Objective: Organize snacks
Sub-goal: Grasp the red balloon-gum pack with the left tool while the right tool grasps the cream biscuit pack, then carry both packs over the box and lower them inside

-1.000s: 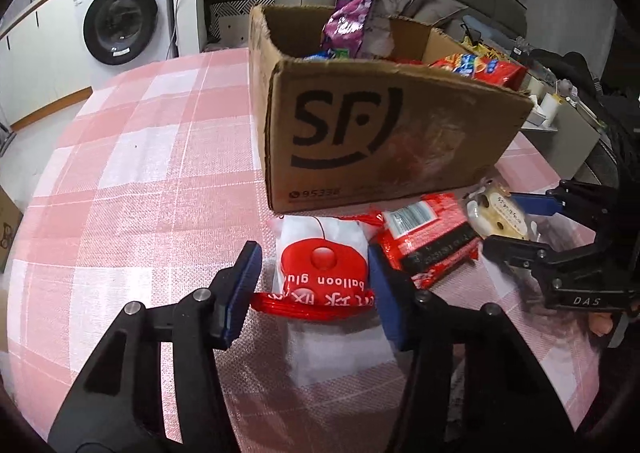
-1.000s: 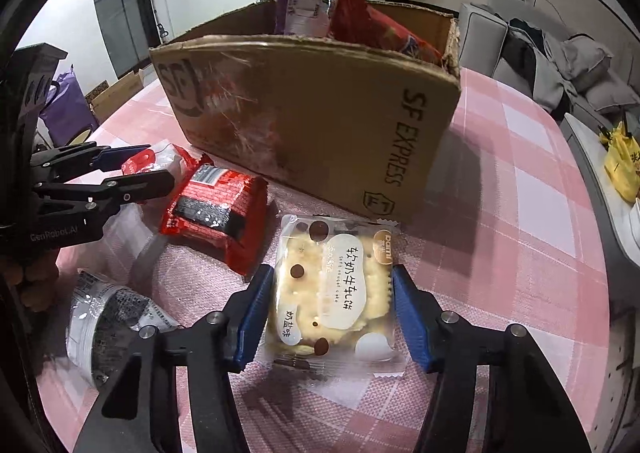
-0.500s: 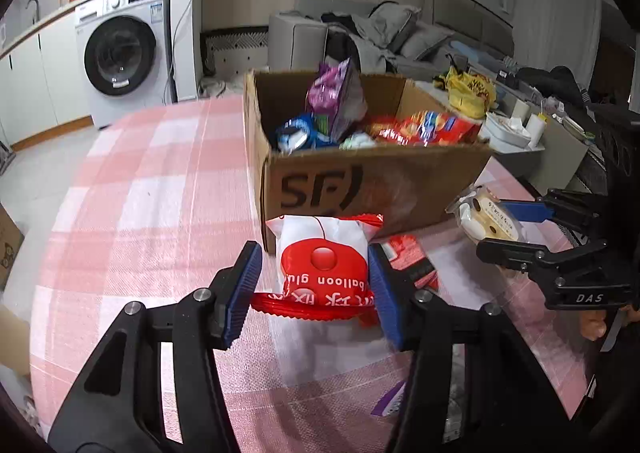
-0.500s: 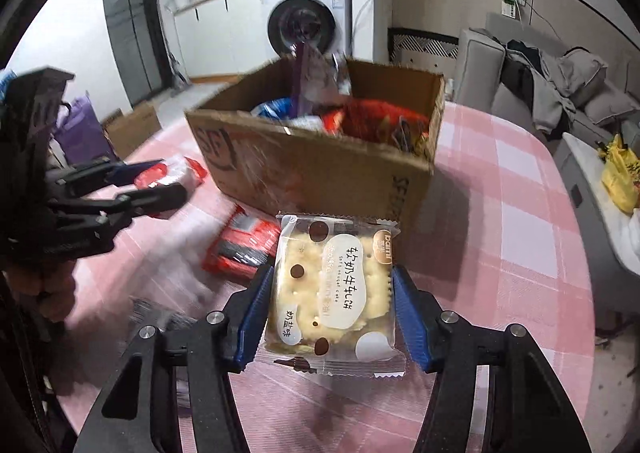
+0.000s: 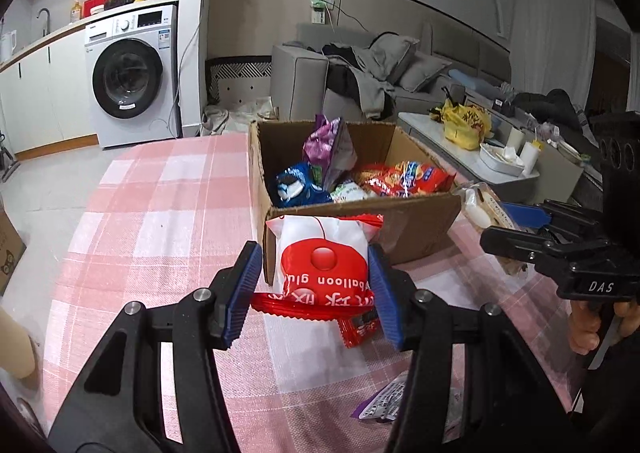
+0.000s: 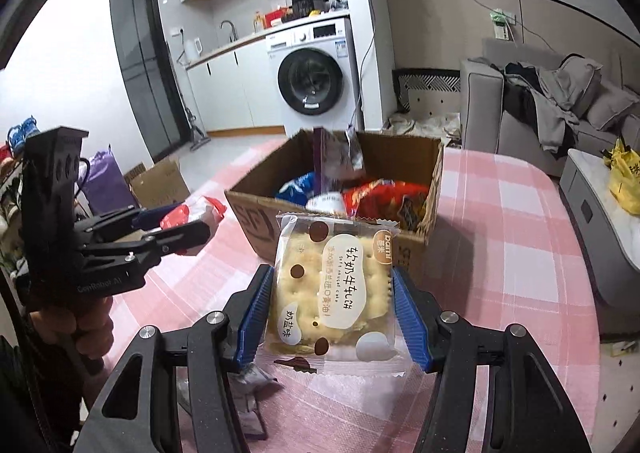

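Snacks: my left gripper (image 5: pixel 314 289) clamps the red-and-white packet (image 5: pixel 323 258), my right gripper (image 6: pixel 332 313) clamps the biscuit pack (image 6: pixel 334 291), both raised before the cardboard box (image 5: pixel 416 221).

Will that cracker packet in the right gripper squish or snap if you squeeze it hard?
The cracker packet, held between the right gripper pads, keeps flat and upright, so it is probably fairly stiff. The crackers inside look thin and would likely crack under a hard squeeze. Its shiny wrapper may be a bit slippery.
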